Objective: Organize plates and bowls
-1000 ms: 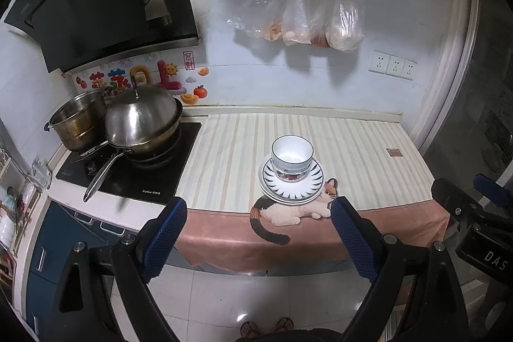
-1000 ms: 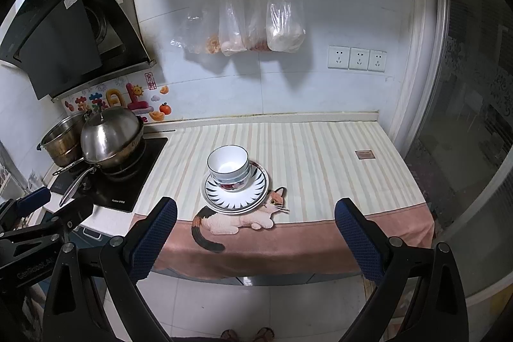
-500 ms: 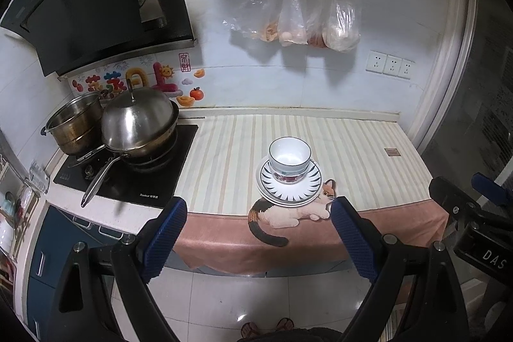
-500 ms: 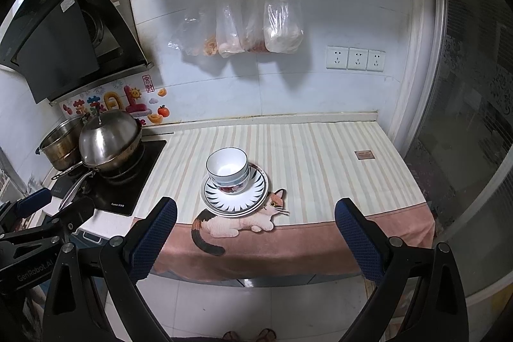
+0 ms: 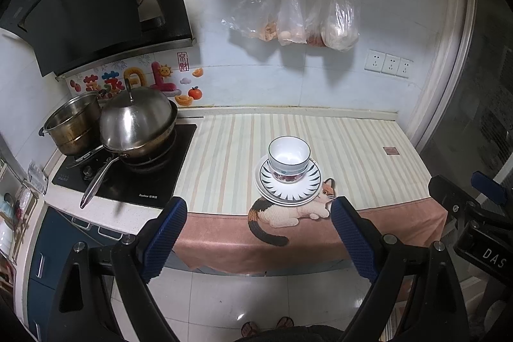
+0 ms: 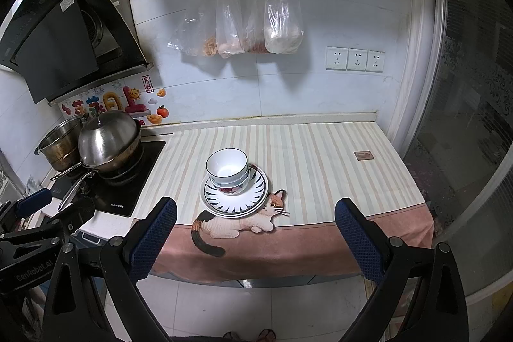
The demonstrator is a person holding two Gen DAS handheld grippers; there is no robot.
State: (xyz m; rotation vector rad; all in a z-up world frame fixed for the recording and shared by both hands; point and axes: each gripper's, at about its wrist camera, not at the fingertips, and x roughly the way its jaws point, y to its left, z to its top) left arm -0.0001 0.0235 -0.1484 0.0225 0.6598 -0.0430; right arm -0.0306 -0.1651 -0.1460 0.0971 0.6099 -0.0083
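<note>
A stack of white bowls with a dark rim sits on stacked plates with a dark ray pattern, near the counter's front edge. The same bowls and plates show in the right wrist view. My left gripper is open and empty, held back from the counter in front of the stack. My right gripper is open and empty, also back from the counter, with the stack to the left of its centre.
A striped cloth with a cat picture covers the counter. A lidded wok and a steel pot stand on the hob at left. Plastic bags hang on the wall. The floor lies below.
Both grippers have drifted slightly; the stack sits a little lower and more to the left in the views. Nothing was grasped or moved on the counter.
</note>
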